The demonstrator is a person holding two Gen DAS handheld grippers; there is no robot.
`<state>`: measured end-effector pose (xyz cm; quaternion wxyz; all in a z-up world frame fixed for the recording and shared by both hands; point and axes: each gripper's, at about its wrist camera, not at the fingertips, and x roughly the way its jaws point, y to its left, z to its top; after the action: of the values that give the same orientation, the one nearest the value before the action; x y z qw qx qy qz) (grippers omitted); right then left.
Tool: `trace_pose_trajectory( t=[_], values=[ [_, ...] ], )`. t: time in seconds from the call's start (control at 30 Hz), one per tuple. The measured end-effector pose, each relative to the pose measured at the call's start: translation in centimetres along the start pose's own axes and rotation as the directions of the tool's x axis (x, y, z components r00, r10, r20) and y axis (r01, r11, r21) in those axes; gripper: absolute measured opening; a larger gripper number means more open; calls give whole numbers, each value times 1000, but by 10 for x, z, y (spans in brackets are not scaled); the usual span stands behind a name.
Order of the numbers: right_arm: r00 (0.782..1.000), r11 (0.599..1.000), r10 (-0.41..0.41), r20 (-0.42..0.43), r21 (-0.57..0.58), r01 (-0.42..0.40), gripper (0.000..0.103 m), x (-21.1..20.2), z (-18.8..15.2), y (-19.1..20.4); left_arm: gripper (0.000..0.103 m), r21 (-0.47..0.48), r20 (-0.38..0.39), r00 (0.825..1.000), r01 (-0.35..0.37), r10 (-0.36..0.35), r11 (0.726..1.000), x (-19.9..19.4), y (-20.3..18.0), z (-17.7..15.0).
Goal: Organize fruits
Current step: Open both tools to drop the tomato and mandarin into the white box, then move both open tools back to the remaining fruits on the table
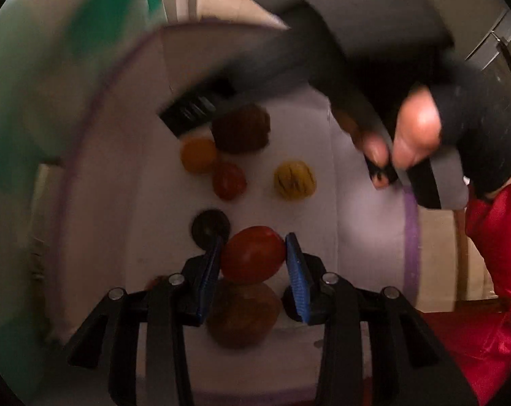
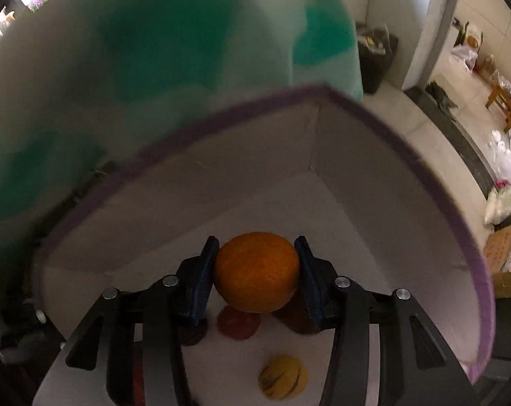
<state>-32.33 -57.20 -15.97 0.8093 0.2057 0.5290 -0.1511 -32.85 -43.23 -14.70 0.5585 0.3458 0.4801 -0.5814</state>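
Note:
In the left wrist view my left gripper (image 1: 254, 241) is shut on a red tomato-like fruit (image 1: 253, 257), both blue pads pressing its sides, above the floor of a white box with a purple rim (image 1: 411, 253). A brown fruit (image 1: 243, 316) lies right under it. Farther in lie a brown fruit (image 1: 240, 128), an orange (image 1: 198, 155), a small red fruit (image 1: 229, 180), a yellow striped fruit (image 1: 294, 179) and a dark round one (image 1: 210, 226). In the right wrist view my right gripper (image 2: 256, 242) is shut on an orange (image 2: 257, 272), over a red fruit (image 2: 238, 326) and the yellow striped fruit (image 2: 282, 377).
A gloved hand (image 1: 418, 135) holds the blurred right tool across the top of the left wrist view, beside a red sleeve (image 1: 492, 237). Green and white cloth (image 2: 154, 50) hangs behind the box wall (image 2: 424, 182). Bags and a chair stand on the floor at the far right.

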Motion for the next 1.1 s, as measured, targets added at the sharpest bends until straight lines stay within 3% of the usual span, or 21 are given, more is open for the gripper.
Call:
trace_pose_trajectory(
  t=[0.3,0.37,0.4,0.47,0.53,0.63,0.7,0.8,0.87,0.9,1.0,1.07,1.1],
  values=[
    [999,998,17,-31,64,-15,46,25,-2,-13,40,52,-50,998,-41,44,998,28,-2,6],
    [999,997,28,-29,79,-26,48,23,-3,-15,50,51,-39,998,-43,45,998,27,-2,5],
    [999,996,28,-26,82,-25,49,23,-4,-16,54,51,-27,999,-41,43,998,24,-2,4],
    [1000,995,25,-8,101,-24,65,17,-3,-21,72,53,15,999,-46,45,998,15,-3,0],
    [999,990,43,27,135,-46,69,7,-2,-27,80,50,69,997,-49,45,998,6,-1,-1],
    [993,983,49,110,171,-68,69,-20,-5,-38,80,34,150,987,-63,57,997,-18,1,-4],
    [982,979,56,182,182,-89,69,-47,-7,-44,85,11,225,970,-95,90,995,-41,0,-8],
    [959,978,49,280,183,-103,77,-87,-14,-45,95,-9,371,917,-155,147,988,-86,-6,-7],
    [933,977,54,356,173,-123,78,-119,-17,-40,100,-38,467,867,-179,176,983,-121,-10,-15],
    [923,977,62,379,167,-134,78,-128,-12,-40,100,-53,492,850,-187,189,981,-133,-9,-18],
    [868,975,115,483,112,-191,80,-167,0,-18,101,-138,573,775,-230,267,963,-176,11,-33],
    [825,972,167,540,49,-229,87,-185,8,5,101,-242,609,703,-277,367,930,-211,35,-50],
    [806,969,195,559,17,-246,88,-193,11,21,101,-279,612,680,-292,403,915,-222,45,-59]
  ],
)
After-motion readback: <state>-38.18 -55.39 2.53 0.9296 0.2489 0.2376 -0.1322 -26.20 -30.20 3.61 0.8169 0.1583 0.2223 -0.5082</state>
